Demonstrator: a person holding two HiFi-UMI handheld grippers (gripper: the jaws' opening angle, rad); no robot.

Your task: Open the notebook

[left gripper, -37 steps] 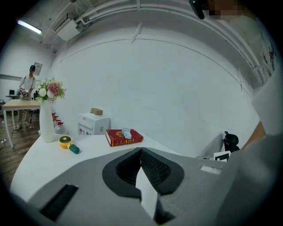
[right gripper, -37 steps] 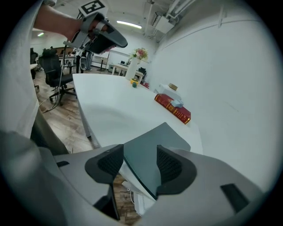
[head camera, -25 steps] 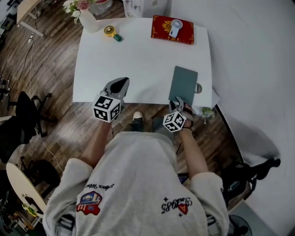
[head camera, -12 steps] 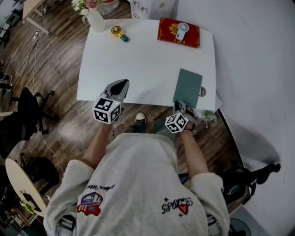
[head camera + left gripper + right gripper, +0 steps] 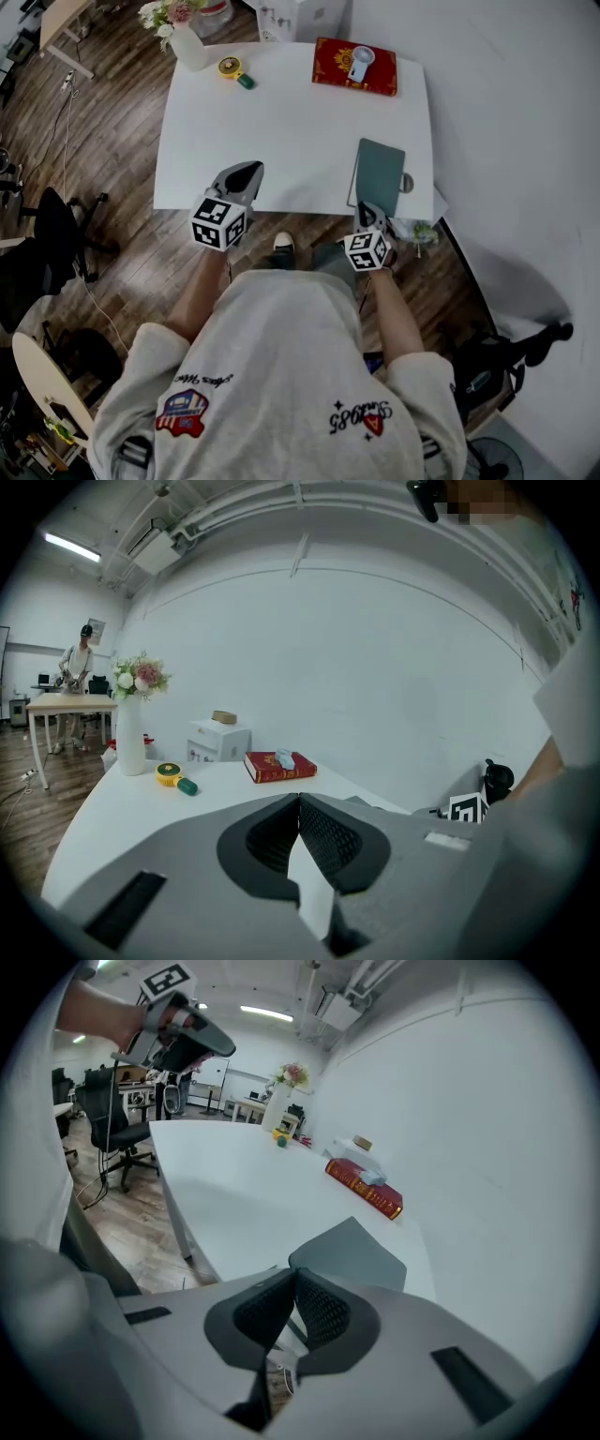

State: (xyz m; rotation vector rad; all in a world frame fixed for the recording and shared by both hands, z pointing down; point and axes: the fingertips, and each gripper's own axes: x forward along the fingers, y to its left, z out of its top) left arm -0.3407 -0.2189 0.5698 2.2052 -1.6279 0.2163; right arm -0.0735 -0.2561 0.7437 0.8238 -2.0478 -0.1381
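Although the right hand-held gripper (image 5: 367, 210) has just closed its jaws on the near edge of the notebook (image 5: 380, 169), at the right front of the tabletop (image 5: 281, 122), the cover looks barely raised, so the opening itself remains. The left hand-held gripper (image 5: 249, 171) hovers closed on nothing.

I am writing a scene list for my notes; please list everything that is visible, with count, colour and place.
table: one, white, centre.
notebook: one, grey-green, table's near right edge.
book: one, red, table's far right.
small fan-like thing: one, pale, on the book.
round gadget: one, yellow with green handle, table's far left.
vase with flowers: one, white, far left corner.
box: one, white, behind the table.
disc: one, grey, beside the notebook's right edge.
office chair: one, black, floor at left.
left gripper: one, grey, shut, empty, above near table edge.
right gripper: one, grey, jaws have just been closing, pinching the notebook's near edge.
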